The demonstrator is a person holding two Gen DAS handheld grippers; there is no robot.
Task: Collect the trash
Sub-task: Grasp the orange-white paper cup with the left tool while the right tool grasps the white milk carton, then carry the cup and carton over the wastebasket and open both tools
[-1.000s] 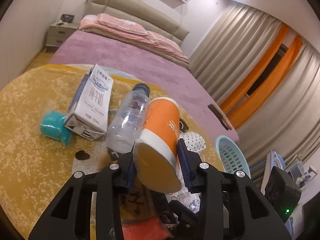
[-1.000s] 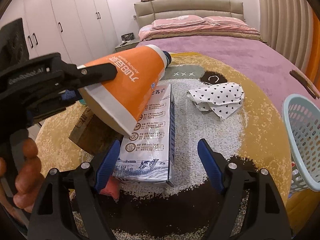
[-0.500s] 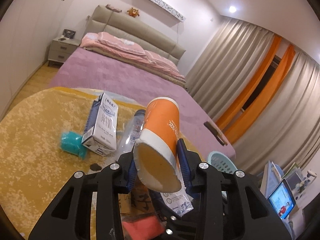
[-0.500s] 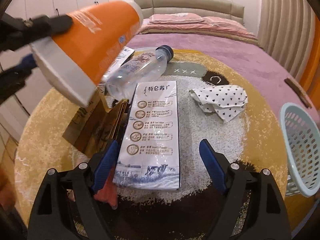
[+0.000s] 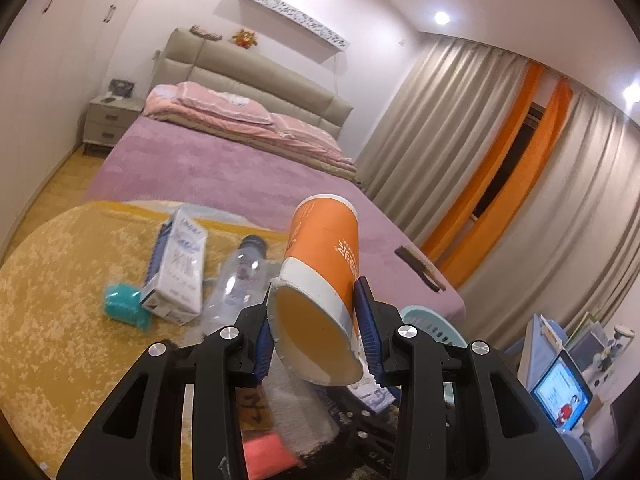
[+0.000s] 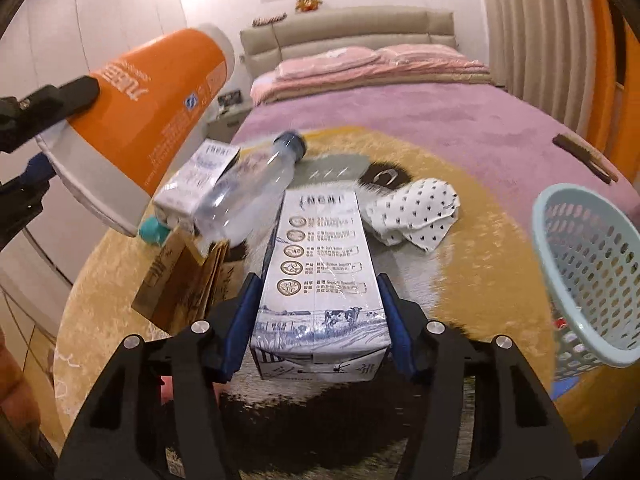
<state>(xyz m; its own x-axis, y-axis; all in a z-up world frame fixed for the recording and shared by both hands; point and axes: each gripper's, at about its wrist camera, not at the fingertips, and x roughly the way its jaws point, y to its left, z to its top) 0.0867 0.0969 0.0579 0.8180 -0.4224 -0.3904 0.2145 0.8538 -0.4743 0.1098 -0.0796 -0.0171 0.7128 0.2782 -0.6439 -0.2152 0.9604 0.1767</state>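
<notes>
Bedroom floor, mid-cleanup: the left tool (image 5: 316, 340) clamps an orange paper cup (image 5: 324, 264) by its white-banded end and holds it in the air, tilted, above a round yellow rug (image 5: 52, 280). The right tool (image 6: 318, 320) is closing its blue pads around a large milk carton (image 6: 324, 264) that lies flat on the rug; the pads appear to be just meeting its sides, though a firm grip cannot be confirmed.

Most of the job appears to remain. A pale blue basket (image 6: 580, 268), the likely place for the trash, stands at the right edge of the rug, well apart from the cup; something red shows through its lower holes, but its contents cannot be made out. Still scattered on the rug are a clear plastic bottle (image 6: 244, 196) leaning on a smaller carton (image 6: 196, 184), a teal object (image 6: 154, 232), flattened brown cardboard (image 6: 180, 284) and a dotted white cloth (image 6: 416, 212). A purple bed (image 6: 400, 108) fills the background.
</notes>
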